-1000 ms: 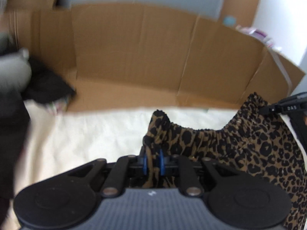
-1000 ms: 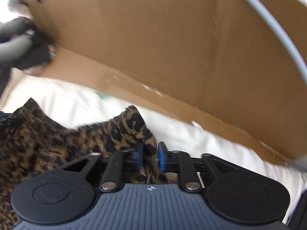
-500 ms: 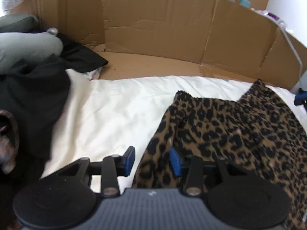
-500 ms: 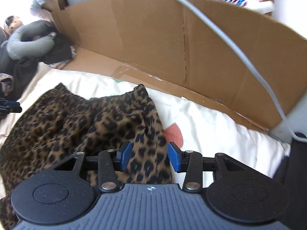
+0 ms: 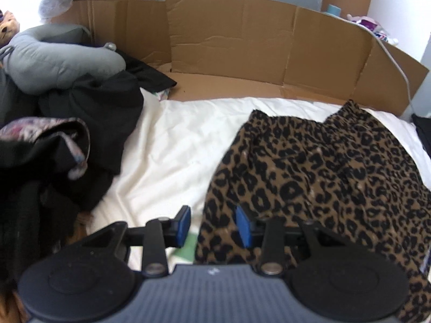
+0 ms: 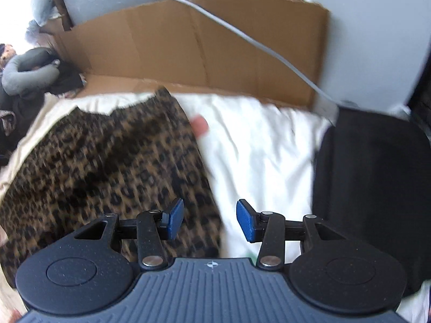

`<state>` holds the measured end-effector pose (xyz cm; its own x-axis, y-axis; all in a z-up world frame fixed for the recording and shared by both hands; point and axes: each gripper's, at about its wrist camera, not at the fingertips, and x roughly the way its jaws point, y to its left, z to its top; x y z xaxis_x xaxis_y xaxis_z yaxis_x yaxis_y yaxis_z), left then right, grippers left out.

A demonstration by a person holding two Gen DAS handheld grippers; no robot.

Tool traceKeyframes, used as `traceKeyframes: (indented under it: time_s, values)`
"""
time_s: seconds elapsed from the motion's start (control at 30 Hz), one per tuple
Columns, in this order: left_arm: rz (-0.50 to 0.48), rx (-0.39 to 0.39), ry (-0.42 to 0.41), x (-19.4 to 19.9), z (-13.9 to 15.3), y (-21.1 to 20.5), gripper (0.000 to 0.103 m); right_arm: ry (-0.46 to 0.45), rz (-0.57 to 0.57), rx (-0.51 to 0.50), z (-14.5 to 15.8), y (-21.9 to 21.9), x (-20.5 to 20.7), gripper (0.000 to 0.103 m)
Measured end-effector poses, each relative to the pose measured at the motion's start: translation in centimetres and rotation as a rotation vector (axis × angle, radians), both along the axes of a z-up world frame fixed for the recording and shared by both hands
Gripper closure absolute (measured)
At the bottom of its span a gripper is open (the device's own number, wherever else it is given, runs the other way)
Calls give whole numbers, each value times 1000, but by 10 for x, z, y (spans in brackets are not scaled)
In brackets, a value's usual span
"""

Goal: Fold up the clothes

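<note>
Leopard-print garment [image 5: 323,177] lies spread on the white sheet [image 5: 172,145]. Left gripper [image 5: 212,225] narrows slightly over its edge, pads not pressing; right gripper [image 6: 210,222] hangs apart and empty. We seize both near corners evenly before folding away.

The leopard skirt [image 5: 317,177] looks like thin, soft woven cloth, matt, with a gathered crinkly edge at the far side. The sheet [image 5: 172,150] under it is smooth off-white cotton-ish fabric with a faint sheen and light creases. The cardboard [image 5: 231,45] behind is plain brown corrugated stuff, dull and dented. The pile [image 5: 89,123] on the left is matt black cloth, and the pillow [image 5: 59,59] is soft grey knit. Both grippers [image 5: 212,227] [image 6: 210,222] are grainy matt black plastic, with ribbed blue rubbery pads and shiny metal screws.
</note>
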<state>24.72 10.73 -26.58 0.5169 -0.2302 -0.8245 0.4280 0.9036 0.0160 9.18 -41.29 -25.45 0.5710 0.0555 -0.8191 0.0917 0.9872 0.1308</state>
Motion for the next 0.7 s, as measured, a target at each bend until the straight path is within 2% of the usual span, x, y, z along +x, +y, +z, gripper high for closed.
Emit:
traceKeyframes:
  time_s: [0.03, 0.13, 0.27, 0.4, 0.5, 0.6, 0.63, 0.67, 0.7]
  values:
    - [11, 16, -6, -7, -3, 2, 63, 6, -15, 0, -5, -2, -9, 53]
    - [42, 73, -12, -28, -12, 8, 81, 30, -75, 22, -21, -6, -28, 53]
    - [82, 64, 20, -48, -22, 20, 80, 2, -106, 7, -29, 5, -42, 53]
    - [164, 53, 23, -66, -34, 31, 80, 23, -11, -25, -38, 31, -39, 53]
    - [236, -3, 31, -82, -37, 39, 80, 40, -9, -62, -48, 39, -34, 53]
    - [287, -30, 28, -91, -38, 46, 80, 52, -47, -37, -57, 36, -34, 54]
    - [300, -35, 28, -94, -39, 48, 80, 61, -38, -31, -60, 36, -33, 56]
    - [300, -27, 31, -95, -41, 49, 80, 71, -26, -32, -63, 36, -33, 69]
    - [298, -16, 34, -95, -43, 51, 80, 81, -13, -32, -65, 36, -33, 86]
